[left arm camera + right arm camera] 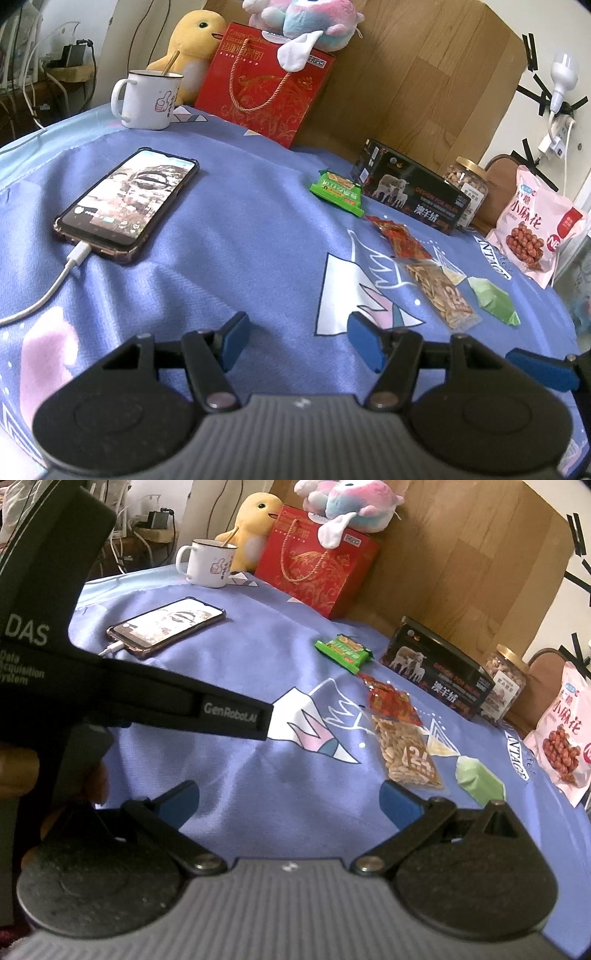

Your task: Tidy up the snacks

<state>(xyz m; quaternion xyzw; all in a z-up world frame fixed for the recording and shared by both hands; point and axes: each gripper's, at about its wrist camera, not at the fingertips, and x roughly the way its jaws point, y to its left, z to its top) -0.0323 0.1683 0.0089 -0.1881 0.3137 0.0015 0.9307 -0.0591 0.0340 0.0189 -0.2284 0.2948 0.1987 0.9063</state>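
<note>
- A row of snack packets is laid on the blue cloth of the table [240,206]: green wafer packet [337,191], red packet [400,238], clear chip packet [441,295], green wrapped sweet [495,301].
- The chip packet's long axis is aligned with the row, running from far-left to near-right.
- The left gripper [297,341] is held low above the cloth, jaws apart and empty.
- The right gripper [290,799] is held likewise beside it, jaws wide apart.

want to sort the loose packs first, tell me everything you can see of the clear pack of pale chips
The chip pack is a flat clear plastic sachet, sealed, full of pale tan slivers, with an orange patch bearing white numerals at its near end. It lies flat on the blue tablecloth. Its far end meets the red snack pack, and a small yellowish packet sits against its right edge. Neither gripper touches it.
</note>
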